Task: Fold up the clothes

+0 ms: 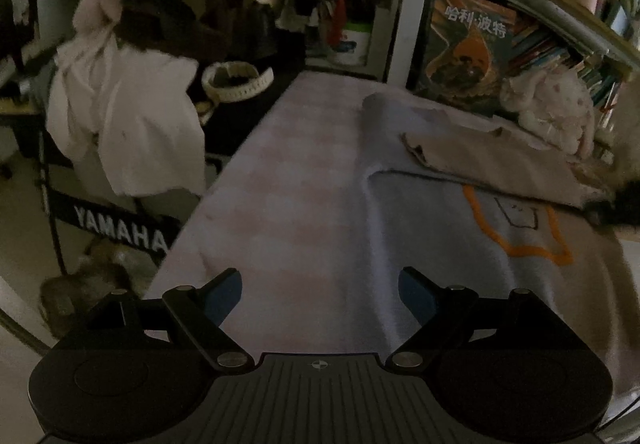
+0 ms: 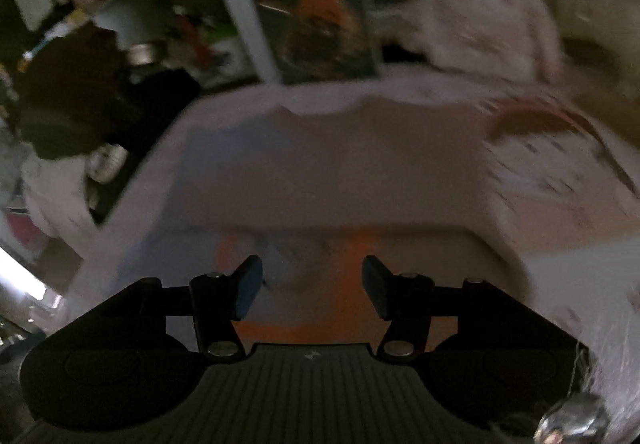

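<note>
Home bedrm/study, packed bookshelf [image 1: 552, 56], plush toy [image 1: 548, 104], bed w/ striped sheet [image 1: 288, 180], clothes-draped chair [image 1: 132, 116]

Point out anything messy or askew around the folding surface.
The shirt is only part folded: one flap lies skewed across its orange print. To the left, white clothes hang in a heap over a chair. Both grippers are open and empty.

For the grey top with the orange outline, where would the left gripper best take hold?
Probably the grey top's left edge, approached from the bare bedsheet side. That edge lies flat and exposed, with nothing stacked on it there, directly ahead of the open left gripper.
</note>
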Demonstrator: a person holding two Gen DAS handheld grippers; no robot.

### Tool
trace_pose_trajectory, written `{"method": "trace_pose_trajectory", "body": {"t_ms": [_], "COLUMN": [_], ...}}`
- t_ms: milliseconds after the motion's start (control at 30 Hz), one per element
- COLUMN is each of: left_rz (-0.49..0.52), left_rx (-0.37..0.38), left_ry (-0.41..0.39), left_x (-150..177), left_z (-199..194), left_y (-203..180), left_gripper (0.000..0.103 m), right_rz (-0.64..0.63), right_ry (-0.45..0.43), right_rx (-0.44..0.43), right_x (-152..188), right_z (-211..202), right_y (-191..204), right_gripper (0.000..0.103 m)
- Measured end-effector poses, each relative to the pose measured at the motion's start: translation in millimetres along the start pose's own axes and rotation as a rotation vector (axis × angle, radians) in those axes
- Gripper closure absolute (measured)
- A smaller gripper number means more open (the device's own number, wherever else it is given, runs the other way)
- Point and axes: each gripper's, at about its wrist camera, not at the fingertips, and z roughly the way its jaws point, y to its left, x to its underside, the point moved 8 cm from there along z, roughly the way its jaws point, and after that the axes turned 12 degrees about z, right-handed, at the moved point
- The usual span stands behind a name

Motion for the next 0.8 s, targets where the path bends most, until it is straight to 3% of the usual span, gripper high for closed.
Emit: {"method": "trace_pose_trajectory", "body": {"t_ms": [300,533,800], "left_rz": [0.021,0.087,0.094], "left_rx": [0.075,0.116,0.153], "left_ry": [0.041,0.062,0.091], "left_x": [4.7,8.0,17.5], "left_z": [7.0,7.2,2.4], "left_y": [-12.6,-29.7,-37.0], "left_gripper": [0.015,0.015,0.017], "right_rz": [0.037,0.073,0.115], "right_ry": [0.000,0.032,0.047], "right_rx": [0.156,0.176,0.160], "right_x": [65.6,98.7,112.5], "right_z": [-55.5,-73.1,-82.8], "right_y": [-65.6,-79.0,-83.7], "right_gripper": [0.042,0.038,0.040]}}
